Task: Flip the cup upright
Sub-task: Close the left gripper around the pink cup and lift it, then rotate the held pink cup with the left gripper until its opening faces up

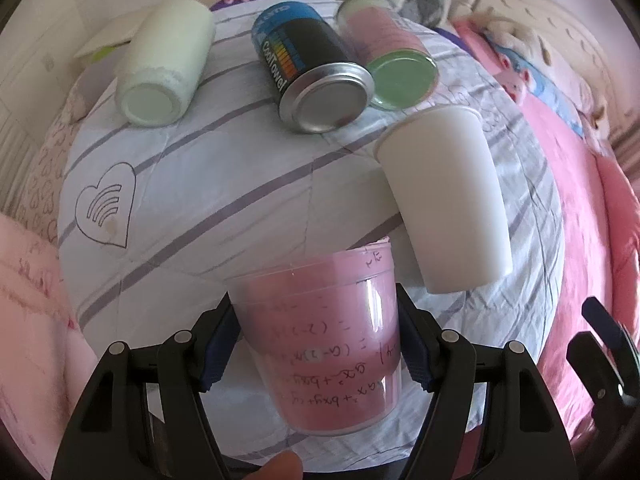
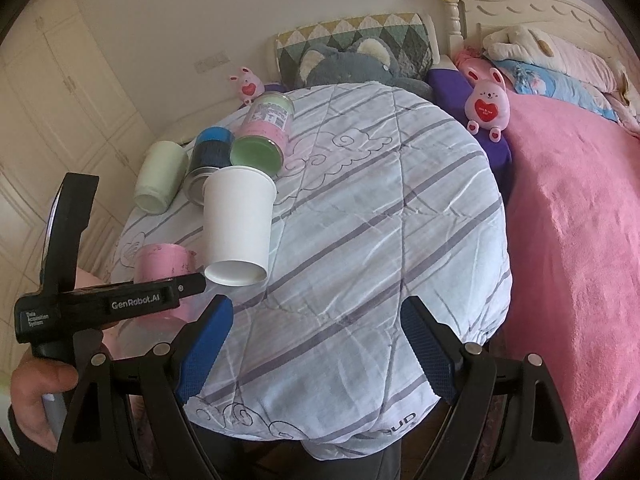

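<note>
Covering a round table [image 2: 400, 208] beside a pink bed [image 2: 568, 240], striped cloth; left gripper [image 1: 316, 344] clamps pink-lined cup [image 1: 324, 344], right gripper [image 2: 316, 352] wide, holding nothing.

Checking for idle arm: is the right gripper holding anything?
No. The right gripper has its jaws wide apart over the quilt, nothing between them.

Soft, even daylight; sharp focus, strong fisheye bending, dark vignetted corners.

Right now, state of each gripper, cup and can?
left gripper: shut on pink cup
pink cup: held, wide end away from camera
right gripper: open, empty
white cup: on its side
cream container: on its side
blue can: on its side
green-pink can: on its side
</note>
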